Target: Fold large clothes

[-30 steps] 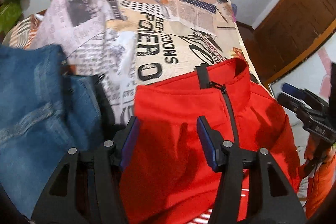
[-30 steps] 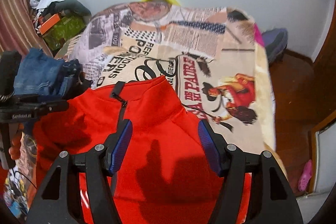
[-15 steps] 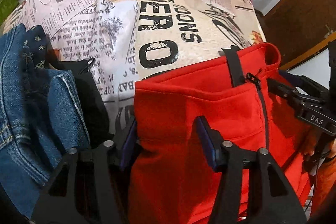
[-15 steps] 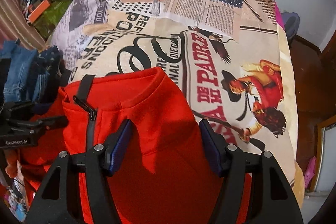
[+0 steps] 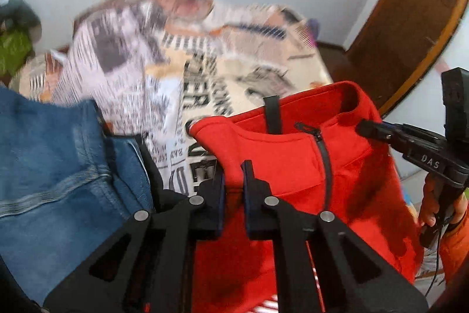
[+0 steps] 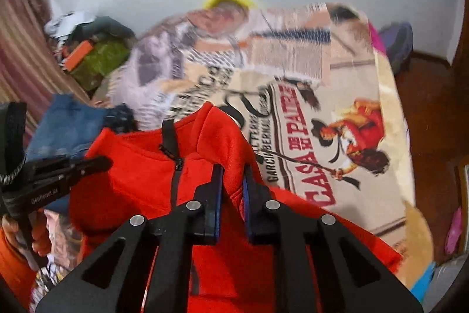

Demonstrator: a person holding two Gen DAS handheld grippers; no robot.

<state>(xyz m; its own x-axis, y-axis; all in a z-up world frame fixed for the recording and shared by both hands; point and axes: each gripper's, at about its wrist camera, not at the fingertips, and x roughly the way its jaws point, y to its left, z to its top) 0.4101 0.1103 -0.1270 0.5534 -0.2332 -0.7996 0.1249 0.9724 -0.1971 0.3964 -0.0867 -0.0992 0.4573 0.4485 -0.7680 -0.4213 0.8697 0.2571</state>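
A red zip-neck jacket (image 5: 293, 160) with a black zipper lies at the near edge of the bed; it also shows in the right wrist view (image 6: 146, 178). My left gripper (image 5: 233, 175) is shut on the jacket's left shoulder fabric by the collar. My right gripper (image 6: 231, 178) is shut on the right shoulder fabric by the collar. Both hold the top of the jacket lifted off the bed. Each gripper shows in the other's view, the right one (image 5: 381, 131) and the left one (image 6: 88, 166).
The bed wears a newspaper-print cover (image 5: 187, 72), also in the right wrist view (image 6: 307, 96). Blue jeans (image 5: 55, 166) lie in a pile left of the jacket. Clutter (image 6: 93, 57) sits at the far left. A wooden door (image 5: 404, 34) stands to the right.
Both grippers have closed on the jacket's shoulders; they were open over it before. The top of the jacket is lifted and both views have tilted up.
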